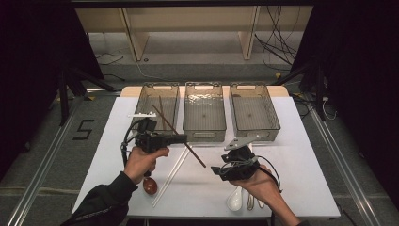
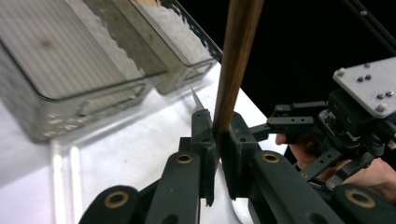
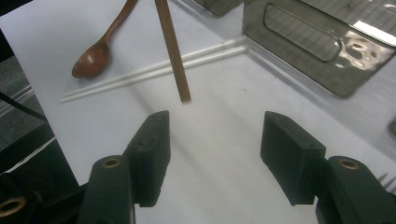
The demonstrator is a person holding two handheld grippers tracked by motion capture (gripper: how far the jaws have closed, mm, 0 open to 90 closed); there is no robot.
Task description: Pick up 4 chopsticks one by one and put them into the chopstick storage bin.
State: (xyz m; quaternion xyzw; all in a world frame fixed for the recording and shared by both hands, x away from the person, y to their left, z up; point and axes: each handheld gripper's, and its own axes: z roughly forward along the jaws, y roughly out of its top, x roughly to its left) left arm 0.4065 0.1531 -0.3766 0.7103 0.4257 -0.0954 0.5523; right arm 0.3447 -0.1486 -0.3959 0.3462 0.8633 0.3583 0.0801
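While clamped: hand-held gripper [image 2: 217, 140], chopstick [image 2: 233, 65].

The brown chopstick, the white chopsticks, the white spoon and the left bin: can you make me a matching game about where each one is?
Things:
1. brown chopstick
2. white chopsticks
3. white spoon
4. left bin

Places or states:
A. lying flat on the table as a pair
B. clamped in the left hand-held gripper
C. at the table's near edge, by the right hand
D. at the back, with a brown stick inside

Pairs: 1-B, 2-A, 3-C, 4-D
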